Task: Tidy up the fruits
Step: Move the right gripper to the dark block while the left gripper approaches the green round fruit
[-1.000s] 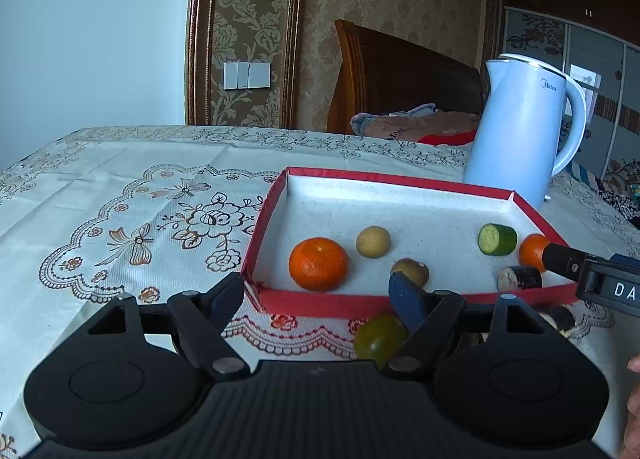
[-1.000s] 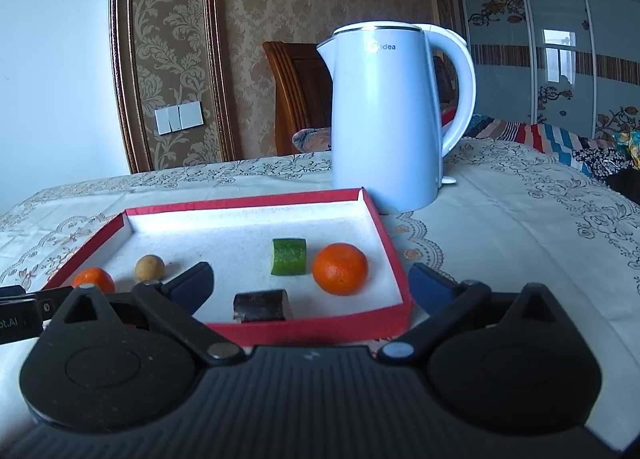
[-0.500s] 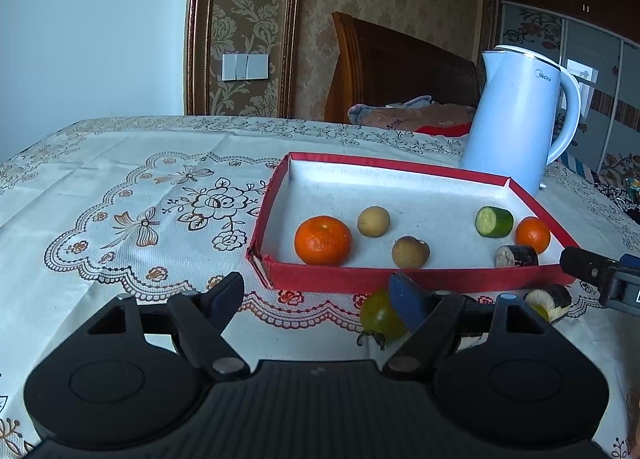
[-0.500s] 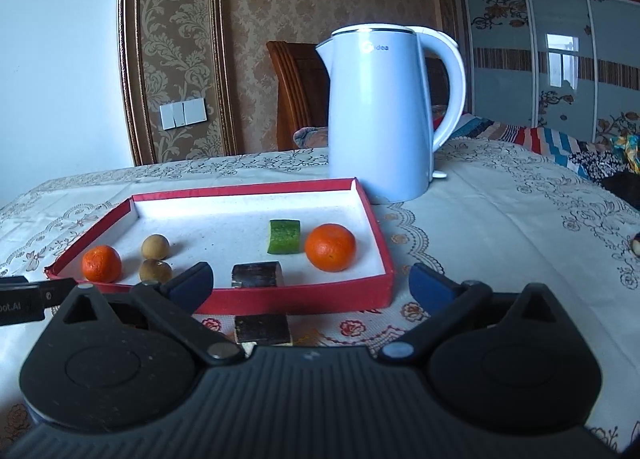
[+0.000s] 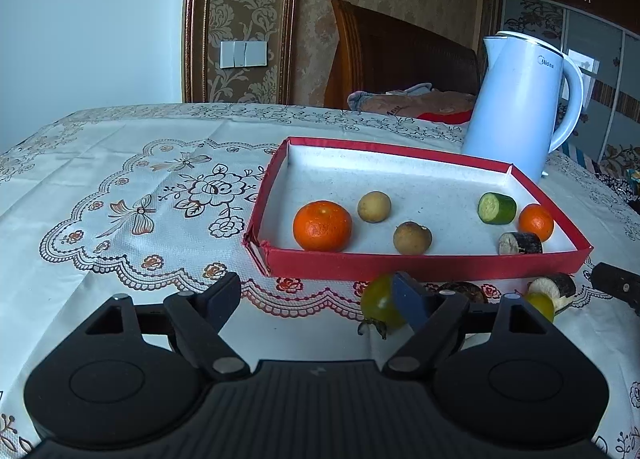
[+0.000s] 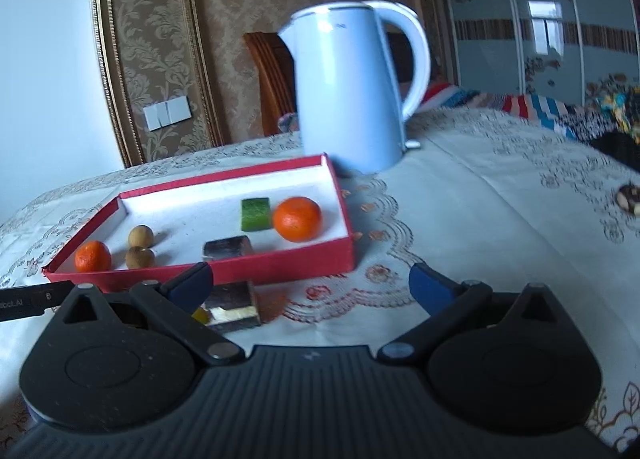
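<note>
Fruits lie in the red tray (image 5: pixel 424 265) on the tabletop (image 5: pixel 120 179): two tangerines, two longans (image 5: pixel 412 237), a cucumber piece (image 5: pixel 497 208). A green tomato (image 5: pixel 378 301) sits outside, partly hidden by the left hand-held gripper (image 5: pixel 320 295). A white kettle (image 6: pixel 348 87) stands behind. Both the left and the right hand-held gripper (image 6: pixel 310 283) gape wide, empty, and have drawn back since earlier.

The kettle (image 5: pixel 520 107) bore the brand "Midea"; the cupboard (image 5: pixel 576 15) above its doors showed "11".
</note>
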A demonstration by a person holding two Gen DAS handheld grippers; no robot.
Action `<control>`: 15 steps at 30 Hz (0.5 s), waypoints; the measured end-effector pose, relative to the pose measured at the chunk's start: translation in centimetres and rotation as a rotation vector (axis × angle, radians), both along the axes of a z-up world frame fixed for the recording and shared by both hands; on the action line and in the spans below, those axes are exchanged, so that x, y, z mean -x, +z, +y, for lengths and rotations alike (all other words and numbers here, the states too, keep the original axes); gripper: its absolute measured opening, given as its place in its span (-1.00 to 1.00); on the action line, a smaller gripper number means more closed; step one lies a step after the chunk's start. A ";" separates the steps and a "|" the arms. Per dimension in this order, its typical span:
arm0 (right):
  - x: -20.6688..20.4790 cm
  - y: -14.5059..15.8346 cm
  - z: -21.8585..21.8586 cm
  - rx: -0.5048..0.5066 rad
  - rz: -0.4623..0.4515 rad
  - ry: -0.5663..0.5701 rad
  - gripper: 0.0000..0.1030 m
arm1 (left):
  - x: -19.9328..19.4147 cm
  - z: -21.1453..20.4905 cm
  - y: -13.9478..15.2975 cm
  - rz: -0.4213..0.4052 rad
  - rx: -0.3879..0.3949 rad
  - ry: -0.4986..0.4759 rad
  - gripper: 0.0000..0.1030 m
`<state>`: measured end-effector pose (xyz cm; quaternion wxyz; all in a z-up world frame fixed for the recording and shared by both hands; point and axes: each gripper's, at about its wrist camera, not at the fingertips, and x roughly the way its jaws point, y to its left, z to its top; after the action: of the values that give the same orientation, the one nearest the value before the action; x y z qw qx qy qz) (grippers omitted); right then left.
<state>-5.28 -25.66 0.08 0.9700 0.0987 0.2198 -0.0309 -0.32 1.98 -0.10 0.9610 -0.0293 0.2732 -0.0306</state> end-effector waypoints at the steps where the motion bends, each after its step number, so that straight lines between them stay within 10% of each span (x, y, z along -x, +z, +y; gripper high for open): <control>1: -0.1 -0.1 -0.2 -0.005 0.012 -0.012 1.00 | 0.0 0.0 0.0 -0.001 -0.001 0.001 0.61; 15: -0.6 -0.4 1.0 0.124 0.110 -0.003 1.00 | 0.1 -0.2 0.0 -0.006 -0.017 0.001 0.61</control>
<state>-4.73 -24.70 -0.30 0.9607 0.0370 0.2704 -0.0512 -0.39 1.79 -0.12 0.9621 -0.0210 0.2703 -0.0278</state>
